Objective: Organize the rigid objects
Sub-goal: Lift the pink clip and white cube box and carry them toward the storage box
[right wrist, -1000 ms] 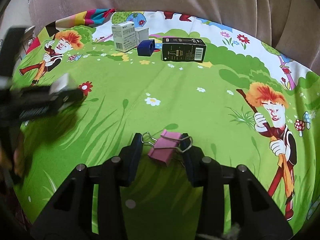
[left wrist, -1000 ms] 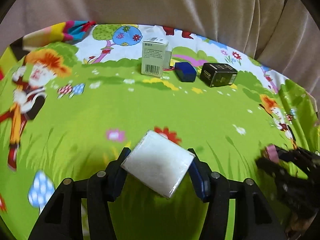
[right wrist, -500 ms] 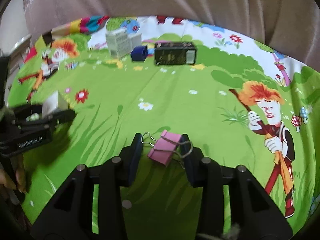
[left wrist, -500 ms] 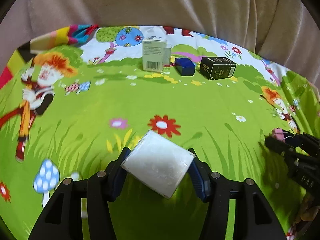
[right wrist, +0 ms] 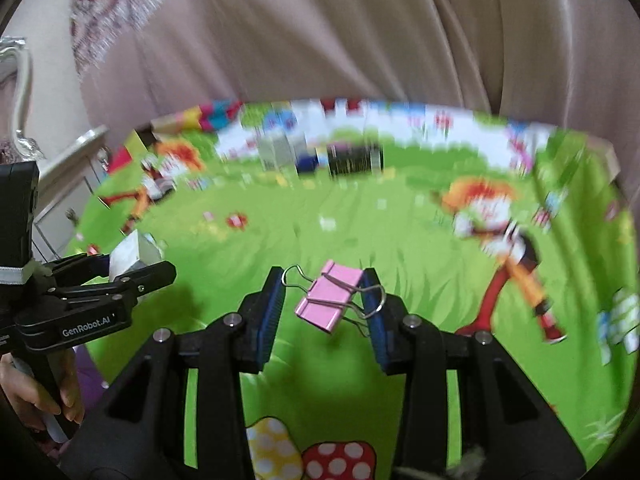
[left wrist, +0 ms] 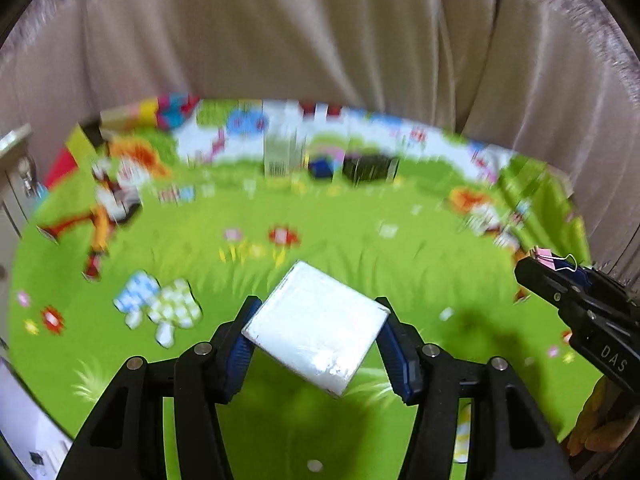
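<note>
White packet (left wrist: 316,330) clamped in left gripper (left wrist: 316,344), pink binder clip (right wrist: 328,298) in right gripper (right wrist: 326,308)

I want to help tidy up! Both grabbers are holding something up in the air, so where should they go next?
Probably forward, toward the boxes at the far edge of the cloth. The left gripper holds a white block and the right gripper a pink clip, both off the cloth, so setting them beside that row seems the likely next move.
</note>
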